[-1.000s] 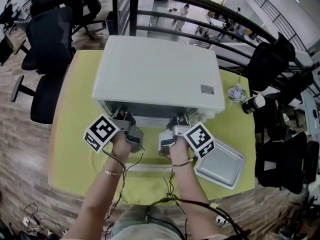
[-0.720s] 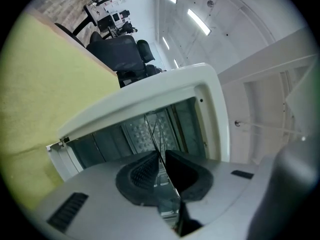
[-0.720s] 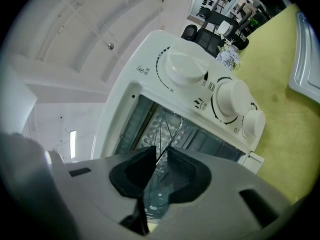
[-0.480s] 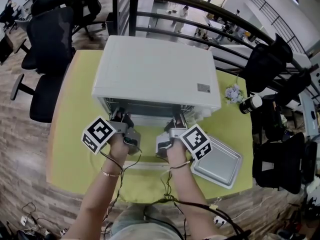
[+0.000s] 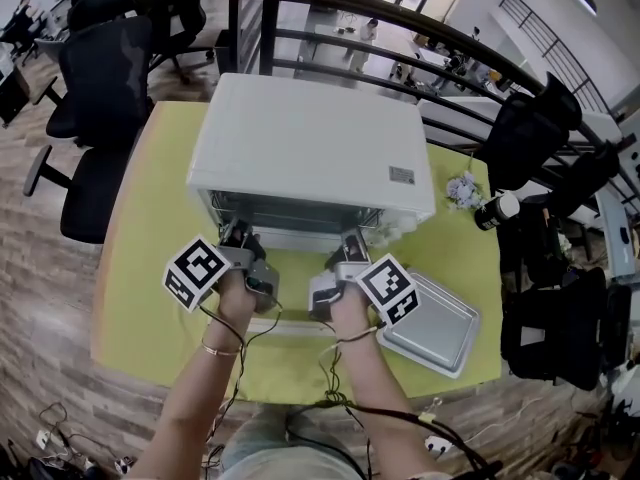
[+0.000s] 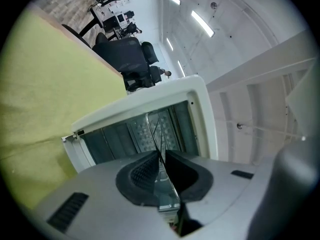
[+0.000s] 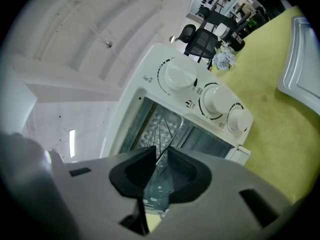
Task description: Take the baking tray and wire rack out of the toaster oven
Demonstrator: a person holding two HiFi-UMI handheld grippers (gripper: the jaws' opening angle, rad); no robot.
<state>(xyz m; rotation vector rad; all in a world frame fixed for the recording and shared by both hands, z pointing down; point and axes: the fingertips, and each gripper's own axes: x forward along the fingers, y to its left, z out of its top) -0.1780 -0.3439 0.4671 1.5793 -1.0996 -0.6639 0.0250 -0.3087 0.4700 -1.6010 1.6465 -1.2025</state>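
Note:
A white toaster oven (image 5: 310, 153) stands on the yellow-green table with its door folded down toward me. The thin wire rack (image 6: 156, 129) pokes out of the oven mouth, and its front wire runs between the dark pads of my left gripper (image 6: 161, 156), which is shut on it. My right gripper (image 7: 159, 156) is shut on the same rack (image 7: 167, 126) further right. In the head view the left gripper (image 5: 243, 240) and right gripper (image 5: 352, 244) sit side by side at the oven opening. The silver baking tray (image 5: 432, 320) lies on the table at the right, apart from both grippers.
The oven's knobs (image 7: 212, 101) are on its right side. A small flower bunch (image 5: 463, 190) and a bottle (image 5: 497, 210) stand at the table's right rear. Office chairs (image 5: 95, 88) surround the table, and a dark railing (image 5: 400, 28) runs behind it.
Both grippers have drawn back a little from the oven mouth toward me, still shut on the wire rack, which has come slightly further out.

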